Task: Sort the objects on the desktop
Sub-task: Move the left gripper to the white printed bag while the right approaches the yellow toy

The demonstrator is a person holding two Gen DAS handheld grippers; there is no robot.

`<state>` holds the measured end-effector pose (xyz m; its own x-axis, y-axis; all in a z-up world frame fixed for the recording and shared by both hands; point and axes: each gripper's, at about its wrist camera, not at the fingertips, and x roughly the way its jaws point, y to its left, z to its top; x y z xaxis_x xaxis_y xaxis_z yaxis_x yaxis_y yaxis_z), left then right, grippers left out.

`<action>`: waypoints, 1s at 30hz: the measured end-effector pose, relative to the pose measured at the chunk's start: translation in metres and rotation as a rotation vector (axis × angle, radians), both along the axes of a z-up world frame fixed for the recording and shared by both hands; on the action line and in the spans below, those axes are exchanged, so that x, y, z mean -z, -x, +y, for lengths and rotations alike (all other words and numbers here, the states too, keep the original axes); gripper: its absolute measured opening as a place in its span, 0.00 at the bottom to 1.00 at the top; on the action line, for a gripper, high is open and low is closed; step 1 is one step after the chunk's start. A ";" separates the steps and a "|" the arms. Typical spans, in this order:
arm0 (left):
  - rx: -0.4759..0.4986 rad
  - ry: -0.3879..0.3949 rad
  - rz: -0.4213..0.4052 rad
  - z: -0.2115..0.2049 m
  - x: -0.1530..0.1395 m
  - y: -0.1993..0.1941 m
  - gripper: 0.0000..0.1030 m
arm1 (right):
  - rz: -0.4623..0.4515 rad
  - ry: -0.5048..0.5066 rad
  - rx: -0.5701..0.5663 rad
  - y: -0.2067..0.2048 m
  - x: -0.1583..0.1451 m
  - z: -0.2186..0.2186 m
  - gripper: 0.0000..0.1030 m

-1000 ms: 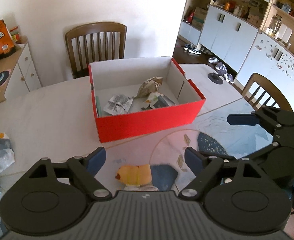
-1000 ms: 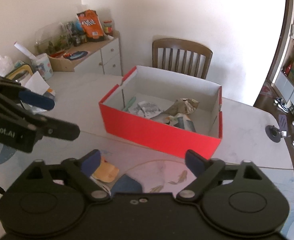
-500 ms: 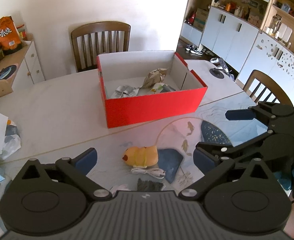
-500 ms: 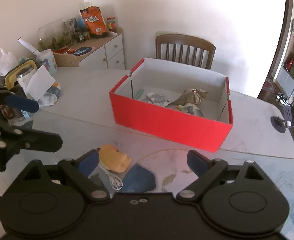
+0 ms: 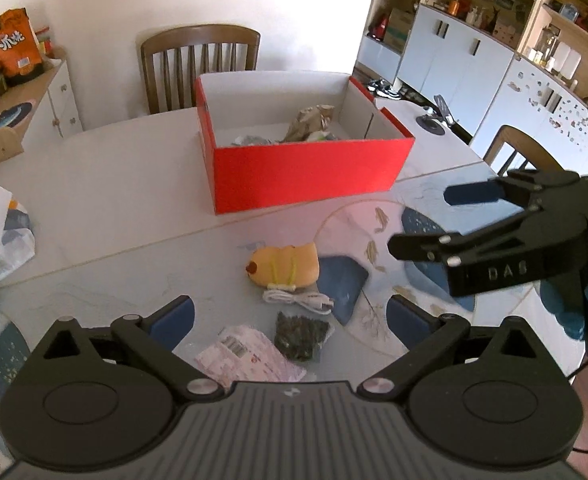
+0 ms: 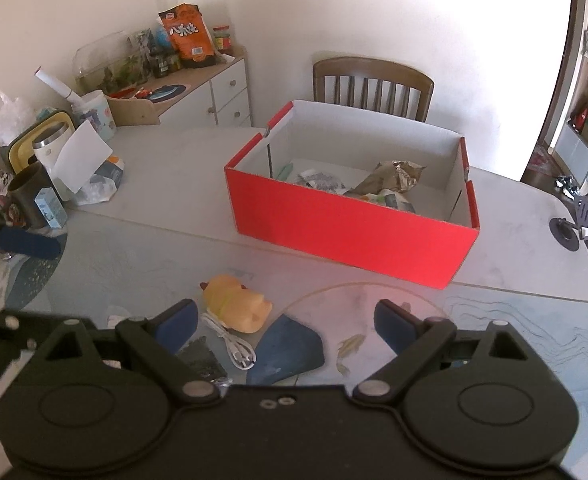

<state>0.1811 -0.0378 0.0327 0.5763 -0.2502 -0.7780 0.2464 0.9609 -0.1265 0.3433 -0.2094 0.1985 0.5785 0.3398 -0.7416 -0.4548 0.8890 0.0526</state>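
Since the earlier frames both views have drawn back from the red box (image 5: pixel 306 168) and dipped toward the near edge of the table (image 5: pixel 105 200); a pink packet (image 5: pixel 249 356) and a dark green packet (image 5: pixel 302 334), unseen before, now lie just ahead of the left tongs (image 5: pixel 289 314). The left tongs, a little narrower a second ago, now stand fully spread with nothing pinched. The right tongs (image 6: pixel 283 320) are spread too and empty.

The things still to sort sit in a tight cluster near the front of the table: a yellow plush toy (image 5: pixel 283 266), a coiled white cable (image 5: pixel 298 300) touching its near side, then the dark green packet and the pink packet nearest of all. The red box, farther back, already holds crumpled wrappers (image 5: pixel 310 124).

The risks come from that crowding. Closing on the plush could likely snag the cable and drag it along, or leave it dangling to drop short of the box. The flat packets lie flush on the table, so the pads may slide over them or push them toward the near edge. The two tongs also hang close together over the same patch, the right one just right of the cluster in the left view, so reaching for the same item could knock them together.
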 end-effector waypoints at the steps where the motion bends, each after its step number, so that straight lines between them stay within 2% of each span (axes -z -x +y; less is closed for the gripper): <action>1: 0.005 0.003 -0.001 0.000 0.003 0.002 1.00 | 0.002 0.000 -0.001 0.000 0.001 0.001 0.92; 14: 0.084 0.013 0.006 0.003 0.041 0.015 1.00 | 0.034 0.002 -0.016 -0.002 0.020 0.013 0.92; 30: 0.148 0.030 0.000 0.017 0.091 0.007 1.00 | 0.091 0.001 -0.035 -0.016 0.056 0.035 0.92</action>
<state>0.1739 -0.0208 -0.0585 0.5315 -0.3554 -0.7688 0.3855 0.9098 -0.1541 0.3589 -0.1741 0.1422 0.4966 0.3579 -0.7907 -0.4793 0.8726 0.0939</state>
